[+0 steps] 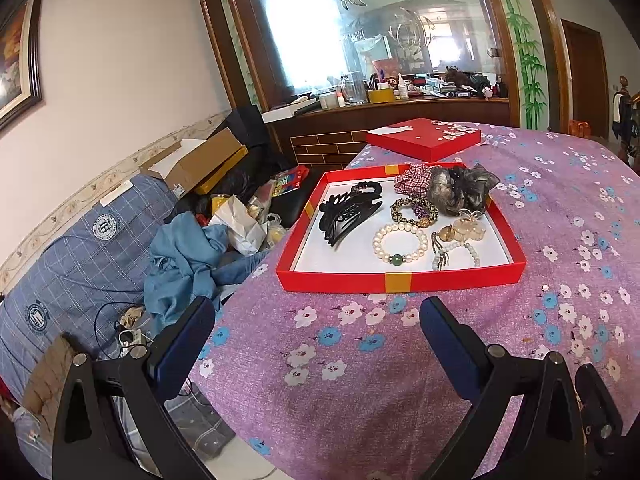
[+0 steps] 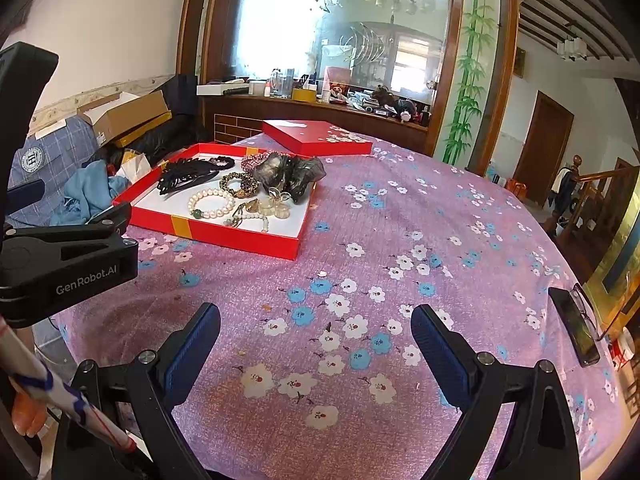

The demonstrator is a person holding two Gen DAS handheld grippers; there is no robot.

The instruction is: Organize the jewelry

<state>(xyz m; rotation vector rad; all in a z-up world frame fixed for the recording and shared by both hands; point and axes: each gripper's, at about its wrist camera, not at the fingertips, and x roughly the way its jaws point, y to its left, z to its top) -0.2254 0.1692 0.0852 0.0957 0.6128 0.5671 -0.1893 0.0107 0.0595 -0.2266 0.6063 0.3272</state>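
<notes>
Floral purple tablecloth (image 2: 360, 240) fills both views; the left gripper (image 1: 316, 320) hovers wide open and empty before the red tray (image 1: 340, 280) of jewelry; the right gripper (image 2: 316, 328), equally spread and empty, hangs over bare cloth; its view alone shows a phone (image 2: 576, 328); the pearl bracelet (image 1: 400, 242) lies inside, tangled pieces behind hard to separate.

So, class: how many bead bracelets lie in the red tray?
3: a pearl one at front centre, a white one front right, a gold-and-black one behind. Others may hide under the scrunchies.
</notes>
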